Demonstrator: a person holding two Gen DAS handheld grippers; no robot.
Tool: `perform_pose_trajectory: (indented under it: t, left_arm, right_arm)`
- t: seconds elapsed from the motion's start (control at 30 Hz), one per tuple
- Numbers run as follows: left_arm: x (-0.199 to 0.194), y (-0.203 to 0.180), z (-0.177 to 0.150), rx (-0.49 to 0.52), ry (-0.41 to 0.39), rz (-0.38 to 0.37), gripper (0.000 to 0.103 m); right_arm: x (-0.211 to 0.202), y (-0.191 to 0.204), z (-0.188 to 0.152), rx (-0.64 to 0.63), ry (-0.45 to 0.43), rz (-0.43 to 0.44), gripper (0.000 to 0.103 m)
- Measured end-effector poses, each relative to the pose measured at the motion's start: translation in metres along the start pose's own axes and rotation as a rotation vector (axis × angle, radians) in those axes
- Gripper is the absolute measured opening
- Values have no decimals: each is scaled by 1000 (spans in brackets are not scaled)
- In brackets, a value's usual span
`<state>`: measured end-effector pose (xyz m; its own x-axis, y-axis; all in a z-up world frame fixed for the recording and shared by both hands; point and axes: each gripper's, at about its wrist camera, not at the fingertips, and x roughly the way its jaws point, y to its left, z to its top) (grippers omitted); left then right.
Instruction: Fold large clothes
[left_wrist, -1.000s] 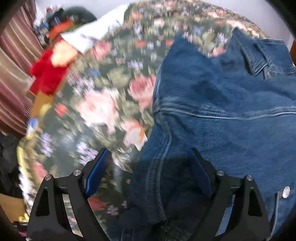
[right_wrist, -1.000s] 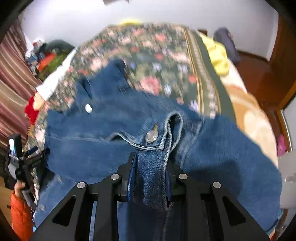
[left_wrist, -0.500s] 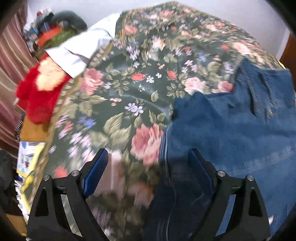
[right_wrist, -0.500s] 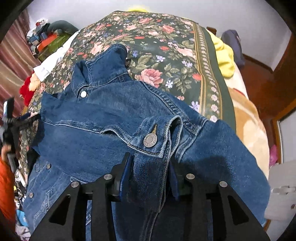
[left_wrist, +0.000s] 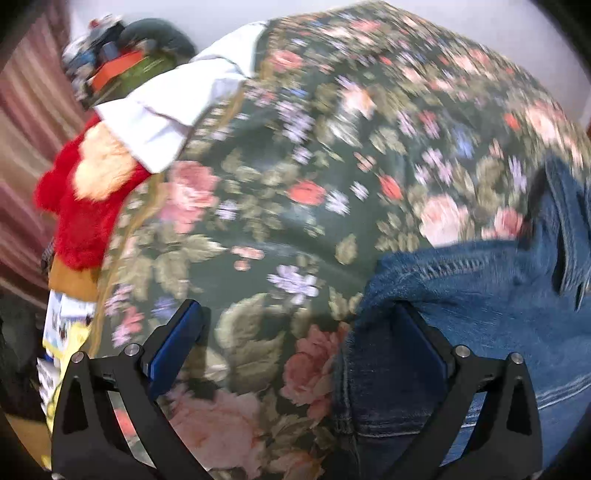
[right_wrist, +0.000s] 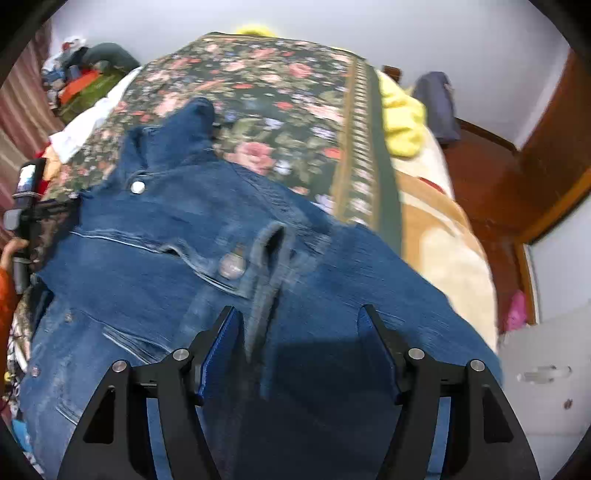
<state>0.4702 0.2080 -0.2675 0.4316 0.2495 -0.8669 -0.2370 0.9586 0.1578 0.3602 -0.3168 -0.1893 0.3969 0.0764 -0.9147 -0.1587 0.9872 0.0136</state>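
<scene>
**Q:** State the condition of each tool, starting with what lies closest to it.

**A:** The right gripper (right_wrist: 299, 350) stands with its jaws spread wide and nothing between the pads. Directly under it lies the buttoned cuff (right_wrist: 258, 266) of the denim jacket (right_wrist: 177, 236), resting on the garment's own body. Judgement: a sleeve laid across the torso is consistent with an inward sleeve fold, so the spread jaws suit a cuff that is set down, not carried.

**Q:** And the left side?

**A:** The left gripper (left_wrist: 299, 332) is likewise spread apart and holds nothing. Its right-hand finger sits at the jacket's edge (left_wrist: 373, 291); the other finger is over bare floral bedspread (left_wrist: 295, 155). Contact with the denim cannot be confirmed because of blur.

**Q:** Why that position?

**A:** Judgement: straddling the edge places a fold of cloth between the pads, ready for a pinch on the side opposite the laid sleeve.

**Q:** Where is the garment overall?

**A:** Flat on the bedspread, collar (right_wrist: 173, 136) pointing away from the tools, toward the wall.

**Q:** Beyond it?

**A:** A white cloth (left_wrist: 173, 107) and a red plush item (left_wrist: 81, 210) at the bed's left margin; a yellow blanket (right_wrist: 400, 118) at the far right.
</scene>
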Motion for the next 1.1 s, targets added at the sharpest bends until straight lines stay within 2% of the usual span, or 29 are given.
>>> perform_pose_trajectory:
  t: [0.1,0.2,0.3,0.37,0.47,0.57,0.8,0.9,0.97,1.1]
  left_arm:
    - [-27,10,1,-6,-37,45,100]
    - [-64,9,-4,27,-81,39,100]
    - [-104,1,-13,67,-129,4,100]
    - [-132,-11,-22,104,-162,-32,100]
    - [-164,-33,-31,158,-211,-82,100]
    - [-192,-61,-54,208,-248,-146,100]
    - [-211,-117,-102,276,-227,-282,100]
    - [-204,-139,-119,309,-199,-286,100]
    - [-197,-150,-129,328,-186,-266,100]
    - [-180,-162,-142,355,-131,-259,100]
  right_arm:
    - [-11,-14,-8,46,-3,9,65]
    - [-30,-26,-16,97,-33,-1,65]
    - [-53,-43,-27,165,-69,-1,69]
    - [-68,-55,-34,218,-98,4,79]
    - [-90,-78,-50,312,-138,14,86]
    - [-107,-101,-71,403,-162,21,90]
    - [-118,-149,-134,583,-151,6,91]
    - [-107,-168,-163,675,-90,30,91]
    - [-93,-180,-183,756,-39,90,90]
    - [-68,-187,-200,818,10,161,90]
